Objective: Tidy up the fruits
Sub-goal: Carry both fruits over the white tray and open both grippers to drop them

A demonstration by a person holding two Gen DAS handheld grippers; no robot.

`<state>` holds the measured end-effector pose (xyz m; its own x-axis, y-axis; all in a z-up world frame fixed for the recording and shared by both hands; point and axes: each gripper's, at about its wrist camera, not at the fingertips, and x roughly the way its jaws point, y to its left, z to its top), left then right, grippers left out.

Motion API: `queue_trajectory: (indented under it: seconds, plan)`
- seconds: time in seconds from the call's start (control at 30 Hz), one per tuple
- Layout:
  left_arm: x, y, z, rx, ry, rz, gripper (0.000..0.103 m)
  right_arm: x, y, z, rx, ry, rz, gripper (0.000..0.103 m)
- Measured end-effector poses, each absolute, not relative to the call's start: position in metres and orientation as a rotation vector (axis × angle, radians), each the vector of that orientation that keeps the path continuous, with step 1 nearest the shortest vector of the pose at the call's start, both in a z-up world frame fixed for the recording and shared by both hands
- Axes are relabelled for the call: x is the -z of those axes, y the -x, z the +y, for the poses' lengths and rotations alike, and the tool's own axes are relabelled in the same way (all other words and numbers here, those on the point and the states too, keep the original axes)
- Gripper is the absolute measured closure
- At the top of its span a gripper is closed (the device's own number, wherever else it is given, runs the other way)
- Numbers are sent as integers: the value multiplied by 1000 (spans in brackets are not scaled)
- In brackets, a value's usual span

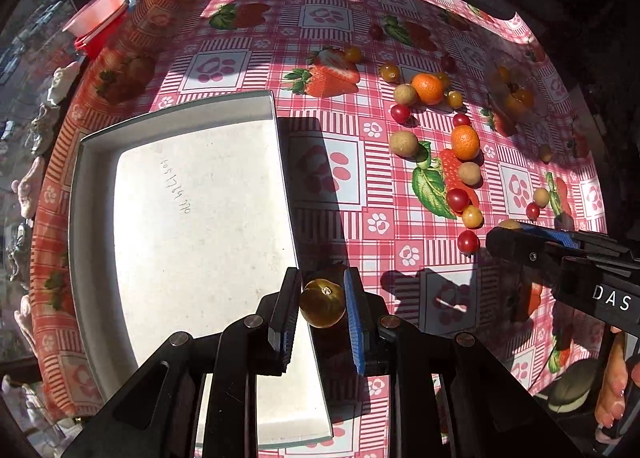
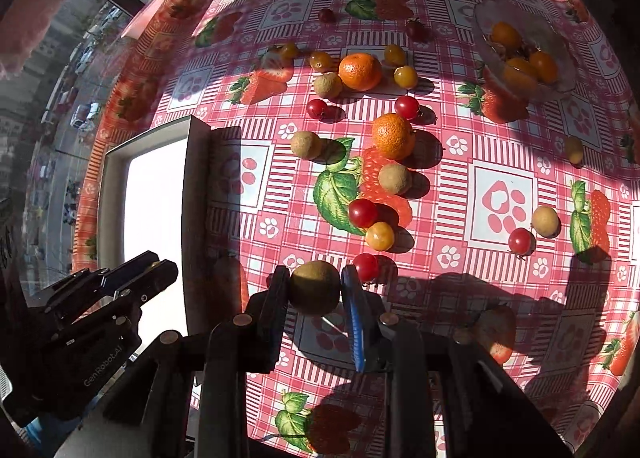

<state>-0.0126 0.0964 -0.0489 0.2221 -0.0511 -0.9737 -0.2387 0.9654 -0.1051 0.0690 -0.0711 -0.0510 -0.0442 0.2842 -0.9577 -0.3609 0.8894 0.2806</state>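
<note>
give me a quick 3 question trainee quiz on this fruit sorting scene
1. True or false: the left tool grips a dark yellow-green cherry tomato beside the white cardboard tray's right wall.
2. What does the right tool hold? A) bright orange mandarin B) round tan-brown longan C) red cherry tomato
3. Fill in: the clear glass bowl at the far right holds ____ coloured fruit.

Key: 1 true; 2 B; 3 orange
</note>
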Motion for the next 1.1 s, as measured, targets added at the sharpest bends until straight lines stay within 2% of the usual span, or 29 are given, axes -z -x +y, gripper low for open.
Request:
queue_trajectory:
  seconds: [0.43,0.87,0.9,0.93,0.97,1.0,1.07,1.1]
  plan:
    - [82,81,180,-321,299,1415,79,70,3,53,-754,211,1584,75]
    - [115,104,183,-327,234,1481,78,124,38,94,-769,354,1684,74]
    - [115,104,182,-328,228,1481,75,126,38,96,-769,358,1686,74]
    - [116,103,181,-333,218,1483,66,127,39,96,-770,360,1688,74]
    - [116,103,180,-346,200,1490,37,128,39,97,-771,362,1694,72]
    - [118,106,182,-368,178,1478,17,129,38,97,-763,359,1696,71]
    - [115,108,182,-377,166,1454,16,133,37,96,-767,339,1716,67]
    - [116,109,182,-372,167,1470,16,134,36,96,-770,327,1719,57]
